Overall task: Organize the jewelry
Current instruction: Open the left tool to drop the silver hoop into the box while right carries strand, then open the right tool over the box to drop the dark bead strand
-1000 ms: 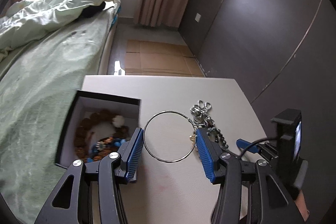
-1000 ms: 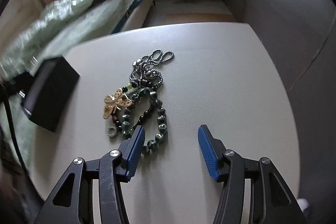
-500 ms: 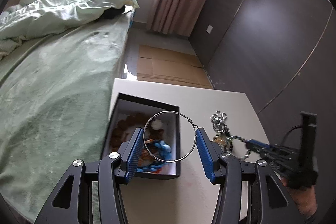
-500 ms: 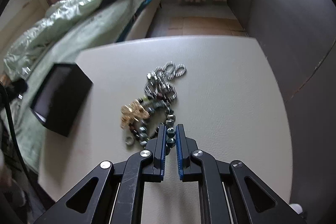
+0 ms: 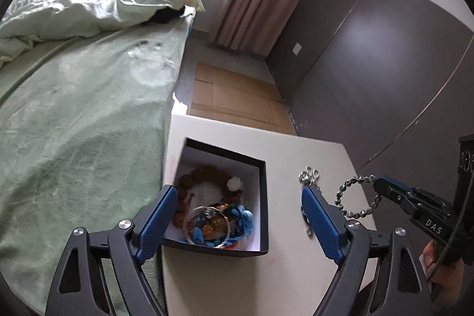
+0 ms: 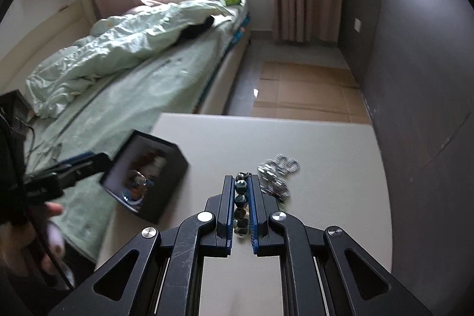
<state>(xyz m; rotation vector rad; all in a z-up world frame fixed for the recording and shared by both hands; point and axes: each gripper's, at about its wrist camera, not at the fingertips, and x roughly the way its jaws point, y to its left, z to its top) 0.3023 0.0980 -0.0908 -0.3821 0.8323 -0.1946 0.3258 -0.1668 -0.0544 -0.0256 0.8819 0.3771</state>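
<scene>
A black box (image 5: 263,197) with a white lining stands at the left edge of the white table (image 5: 296,271). It holds brown beads, blue pieces and a thin silver hoop (image 5: 207,207) lying loose on top. My left gripper (image 5: 238,191) hovers over the box, its jaws opening wide, with nothing pressed between the pads. My right gripper (image 6: 241,179) is shut on a dark green bead bracelet (image 6: 240,188), lifted above the table; the bracelet (image 5: 352,197) dangles as a loop in the left wrist view. A silver chain pile (image 6: 275,171) still lies on the table.
A green-covered bed (image 5: 74,123) runs along the table's left side, right beside the box (image 6: 166,197). A dark wall (image 6: 414,79) rises on the right. A hand (image 6: 50,227) grips the left tool. Bare tabletop (image 6: 326,138) stretches behind the chain.
My left gripper carried the hoop leftward over the box, widened, and the hoop now lies inside. My right gripper shut on the bead bracelet and rose with it off the table.
</scene>
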